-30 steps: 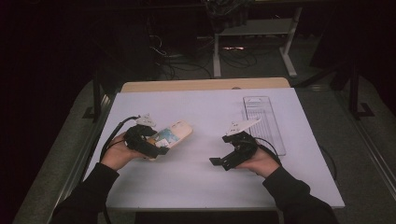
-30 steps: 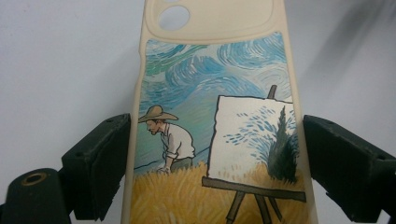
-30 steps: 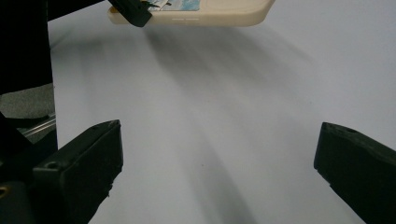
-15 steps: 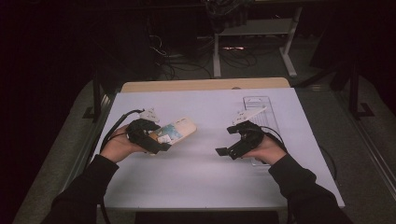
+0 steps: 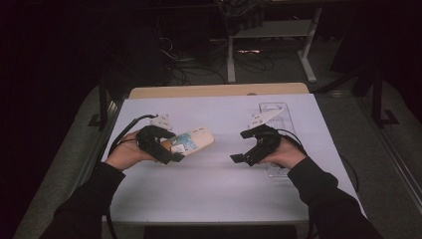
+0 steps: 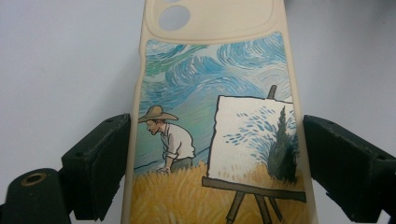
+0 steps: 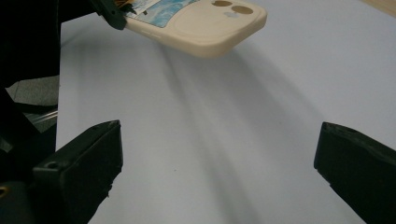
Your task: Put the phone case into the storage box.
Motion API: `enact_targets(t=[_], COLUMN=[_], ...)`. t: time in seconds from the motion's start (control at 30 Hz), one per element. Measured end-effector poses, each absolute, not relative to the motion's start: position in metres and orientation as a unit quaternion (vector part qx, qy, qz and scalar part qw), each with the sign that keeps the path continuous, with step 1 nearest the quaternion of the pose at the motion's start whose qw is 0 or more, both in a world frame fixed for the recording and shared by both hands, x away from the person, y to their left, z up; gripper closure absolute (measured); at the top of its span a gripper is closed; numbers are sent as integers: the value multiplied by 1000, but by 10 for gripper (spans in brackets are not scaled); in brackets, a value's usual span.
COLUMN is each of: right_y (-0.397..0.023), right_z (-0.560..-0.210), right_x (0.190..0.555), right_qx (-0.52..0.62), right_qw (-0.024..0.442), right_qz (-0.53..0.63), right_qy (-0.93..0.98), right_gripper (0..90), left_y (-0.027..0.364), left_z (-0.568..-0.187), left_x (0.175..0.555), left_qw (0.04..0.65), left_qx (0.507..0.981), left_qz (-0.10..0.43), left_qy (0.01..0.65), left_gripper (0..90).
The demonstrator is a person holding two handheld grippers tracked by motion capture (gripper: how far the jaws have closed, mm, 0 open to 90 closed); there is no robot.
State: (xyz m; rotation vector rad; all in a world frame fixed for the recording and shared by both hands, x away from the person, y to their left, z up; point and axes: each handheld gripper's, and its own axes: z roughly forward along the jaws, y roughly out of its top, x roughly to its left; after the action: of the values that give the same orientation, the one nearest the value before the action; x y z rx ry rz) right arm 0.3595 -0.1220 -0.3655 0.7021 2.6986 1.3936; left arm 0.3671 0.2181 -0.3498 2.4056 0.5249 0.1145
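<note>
On the left half of the white table (image 5: 209,194), the left gripper (image 5: 171,152) holds a cream phone case (image 5: 191,141) clamped across its width, one black jaw against each long edge. In the left gripper view the jaws press on the two sides of the case (image 6: 215,116), whose printed back faces up: a man in a straw hat, a wheat field, an easel and a swirling blue sky. The case's long axis runs along the line of the jaws and away from the hand; in the high view it points right and slightly toward the far edge of the table, with the camera cutout end leading. In the right gripper view that free end (image 7: 205,23) hangs above the tabletop, its shadow falling on the surface beneath it.

Bare table lies between the case and the right gripper (image 5: 244,148), which is well apart from it; nothing stands between them. The right gripper's jaws are spread wide with nothing between them, pointing left toward the case. Behind and under the right hand (image 5: 281,154) lies a clear plastic tray (image 5: 276,112), flat on the table near its right edge.
</note>
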Motion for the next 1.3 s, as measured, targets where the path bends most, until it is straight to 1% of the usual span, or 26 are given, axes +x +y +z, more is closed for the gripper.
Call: enact_targets(t=[0.33, 0.4, 0.53, 0.87, 0.93, 1.3], right_y=[-121, -121, -118, -114, -112, -104], right_z=[-366, -367, -368, -368, -367, -368], right_x=[369, 372, 375, 377, 377, 376], right_qx=[206, 192, 170, 148, 136, 105], right_qw=[-7, -1, -6, -27, -23, -34], right_qz=[434, 426, 418, 402, 403, 403], right_qy=[877, 884, 892, 903, 905, 908], right_gripper=[7, 7, 7, 7, 7, 7], left_y=[211, 208, 202, 189, 187, 178], left_z=[-353, -352, -352, -353, -354, -357], left_x=[370, 370, 368, 363, 363, 358], left_qw=[334, 330, 330, 322, 323, 315], left_qx=[929, 932, 934, 942, 943, 948], left_qz=[23, 21, 12, 2, 1, -15], left_qy=[158, 150, 133, 92, 83, 49], left_gripper=[112, 112, 111, 111, 111, 110])
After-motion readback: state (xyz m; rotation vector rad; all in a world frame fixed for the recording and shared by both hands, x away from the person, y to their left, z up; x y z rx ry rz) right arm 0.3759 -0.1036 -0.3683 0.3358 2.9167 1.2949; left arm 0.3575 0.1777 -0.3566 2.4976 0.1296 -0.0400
